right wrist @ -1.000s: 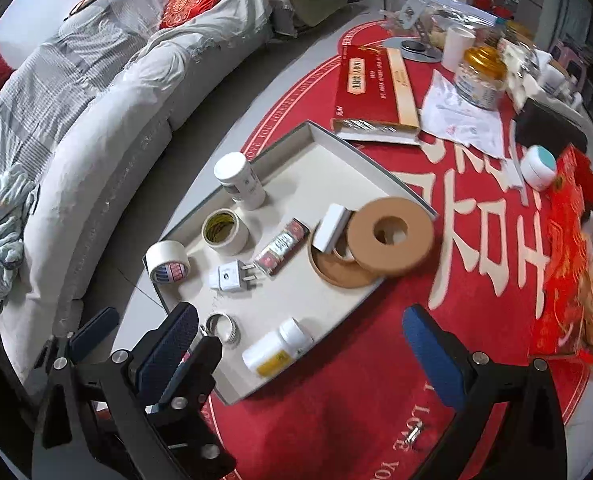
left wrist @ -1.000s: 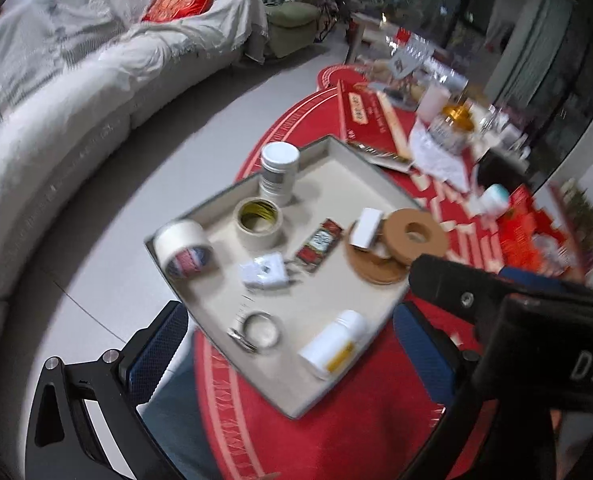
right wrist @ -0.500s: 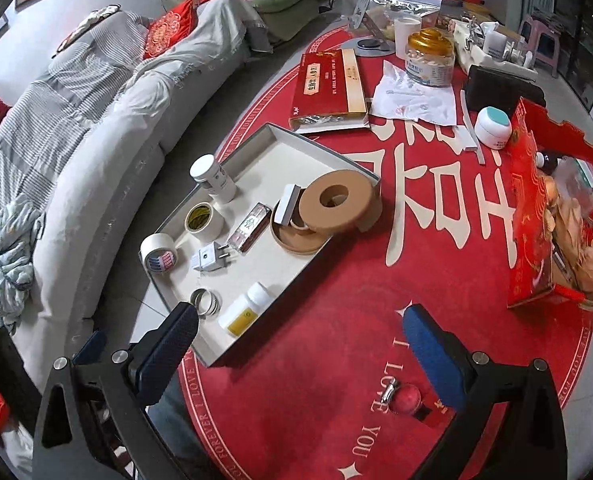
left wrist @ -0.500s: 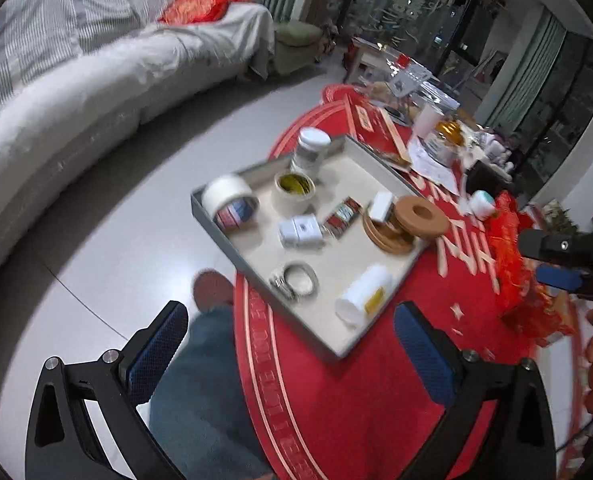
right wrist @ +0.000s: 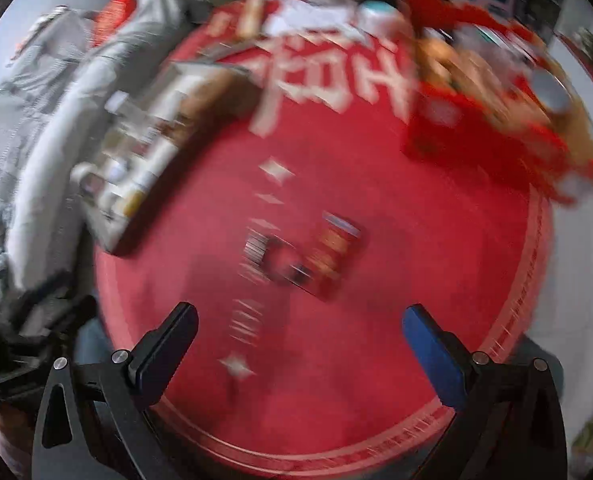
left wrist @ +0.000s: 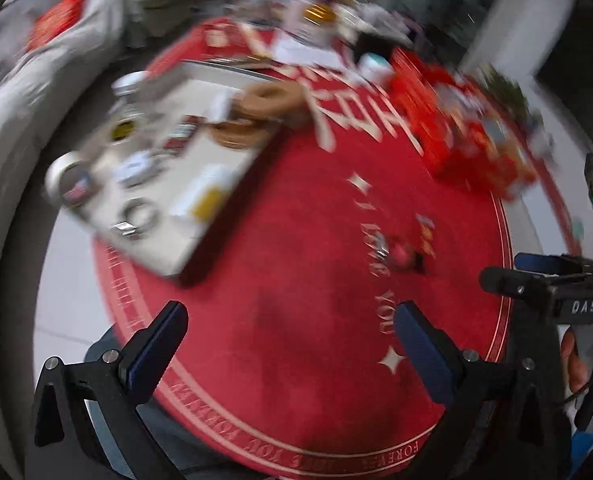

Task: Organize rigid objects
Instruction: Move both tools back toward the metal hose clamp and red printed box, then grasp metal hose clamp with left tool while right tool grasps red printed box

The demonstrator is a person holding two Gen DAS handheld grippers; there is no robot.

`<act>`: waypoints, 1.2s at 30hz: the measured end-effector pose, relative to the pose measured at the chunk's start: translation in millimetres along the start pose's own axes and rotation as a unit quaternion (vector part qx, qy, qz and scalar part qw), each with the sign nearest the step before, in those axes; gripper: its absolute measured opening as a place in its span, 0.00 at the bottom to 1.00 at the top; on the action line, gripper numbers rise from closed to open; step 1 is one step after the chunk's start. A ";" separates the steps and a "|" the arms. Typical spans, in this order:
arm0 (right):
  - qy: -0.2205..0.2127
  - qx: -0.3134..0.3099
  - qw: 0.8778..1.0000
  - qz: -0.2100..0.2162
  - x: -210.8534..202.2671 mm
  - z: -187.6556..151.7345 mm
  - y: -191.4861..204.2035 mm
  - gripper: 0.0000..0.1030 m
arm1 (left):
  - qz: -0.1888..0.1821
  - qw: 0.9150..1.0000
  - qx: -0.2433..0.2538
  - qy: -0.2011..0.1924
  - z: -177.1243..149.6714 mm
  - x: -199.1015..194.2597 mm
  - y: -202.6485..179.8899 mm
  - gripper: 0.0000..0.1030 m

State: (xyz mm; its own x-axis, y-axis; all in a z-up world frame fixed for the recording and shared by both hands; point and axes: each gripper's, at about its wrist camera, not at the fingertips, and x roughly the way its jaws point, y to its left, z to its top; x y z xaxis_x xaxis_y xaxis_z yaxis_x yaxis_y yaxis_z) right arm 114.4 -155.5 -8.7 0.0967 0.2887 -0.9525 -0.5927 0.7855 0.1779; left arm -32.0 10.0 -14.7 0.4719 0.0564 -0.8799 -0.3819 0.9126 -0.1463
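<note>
Jaws on left gripper (left wrist: 288,344) and right gripper (right wrist: 300,344) apart, empty. Swung from tray (left wrist: 200,236) toward loose items (right wrist: 308,256); likely next pickup.

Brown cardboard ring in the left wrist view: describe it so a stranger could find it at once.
Start at the round red table, then the shallow grey tray on its left side. The brown cardboard ring lies at the tray's far right corner, the tray's only wide, flat, brown ring.
</note>
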 end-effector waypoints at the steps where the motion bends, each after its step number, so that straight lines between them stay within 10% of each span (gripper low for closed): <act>1: 0.004 0.006 1.000 -0.011 2.6 -7.6 -10.7 1.00 | -0.002 1.000 0.018 0.009 3.1 8.1 -13.1 1.00; 9: 0.025 0.072 0.997 -0.005 13.8 -45.6 -61.2 1.00 | -0.006 0.997 0.055 0.047 31.8 67.7 -67.3 1.00; 14: 0.036 0.104 0.994 0.011 18.3 -56.2 -78.4 1.00 | -0.017 0.998 -0.018 0.051 52.1 93.0 -68.5 1.00; 36: 0.056 0.098 0.993 0.033 37.9 -45.9 -68.6 1.00 | 0.131 0.989 -0.022 0.060 37.6 107.2 -11.2 1.00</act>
State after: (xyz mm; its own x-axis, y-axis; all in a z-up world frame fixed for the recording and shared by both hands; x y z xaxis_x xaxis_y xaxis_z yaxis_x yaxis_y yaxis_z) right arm 122.0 -223.5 -68.3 -0.0334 0.2892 -0.9567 -0.4261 0.8617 0.2754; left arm 52.7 21.1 -90.3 0.2564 0.2374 -0.9369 -0.5145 0.8542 0.0756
